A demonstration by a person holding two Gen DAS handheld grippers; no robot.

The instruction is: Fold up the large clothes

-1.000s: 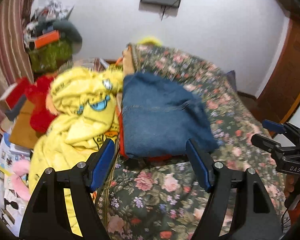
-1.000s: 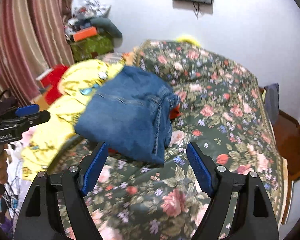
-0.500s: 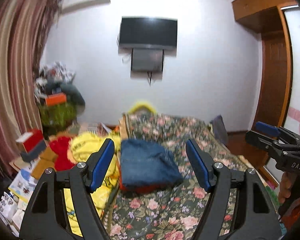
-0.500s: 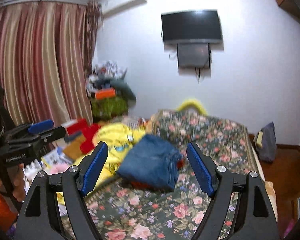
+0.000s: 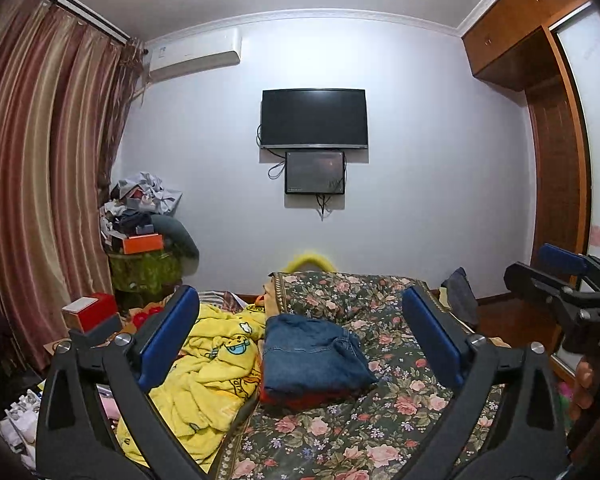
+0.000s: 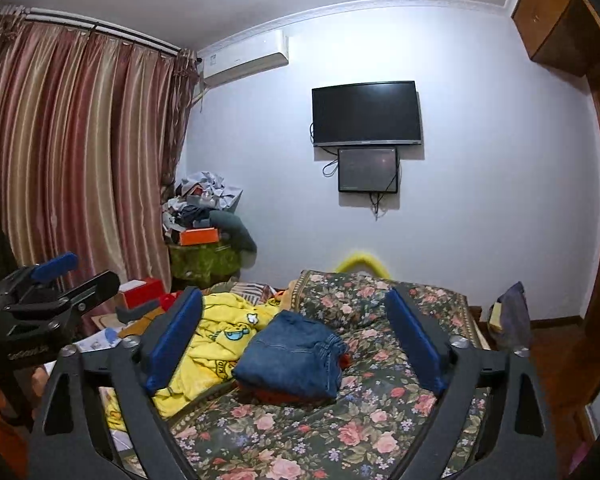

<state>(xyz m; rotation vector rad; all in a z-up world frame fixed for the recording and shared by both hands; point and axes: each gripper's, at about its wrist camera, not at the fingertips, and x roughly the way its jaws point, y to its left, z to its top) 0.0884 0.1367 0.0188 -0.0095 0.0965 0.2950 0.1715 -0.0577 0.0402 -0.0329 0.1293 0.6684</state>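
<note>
A bed with a dark floral bedspread (image 5: pixel 380 432) fills the lower half of the room, running away toward the white far wall. On that wall at twelve o'clock hangs a black television (image 5: pixel 314 117), with a smaller dark screen (image 5: pixel 315 173) just beneath it. Striped reddish curtains (image 5: pixel 40 184) cover the nine o'clock side, and a white air conditioner (image 5: pixel 194 56) sits high at eleven o'clock. A heap of boxes and clothes (image 5: pixel 144 216) is stacked in the corner below it.

A crumpled yellow cartoon blanket (image 5: pixel 204 376) lies along the bed's left edge at about seven o'clock. Touching its right side, near the middle of the bed, rests the folded blue jeans (image 5: pixel 312 356), a neat bundle lying on top of something red (image 5: pixel 296 398).

The left gripper (image 5: pixel 300 344) hangs above the near end of the bed, pointing almost level; its jaws have just been opening and stand wide, with nothing between the blue pads (image 5: pixel 168 340). The right gripper (image 6: pixel 294 344) is the same: jaws just spread wide and empty, well back from the jeans. From the left wrist view the right gripper shows at three o'clock, held by a hand (image 5: pixel 584 388).
</note>
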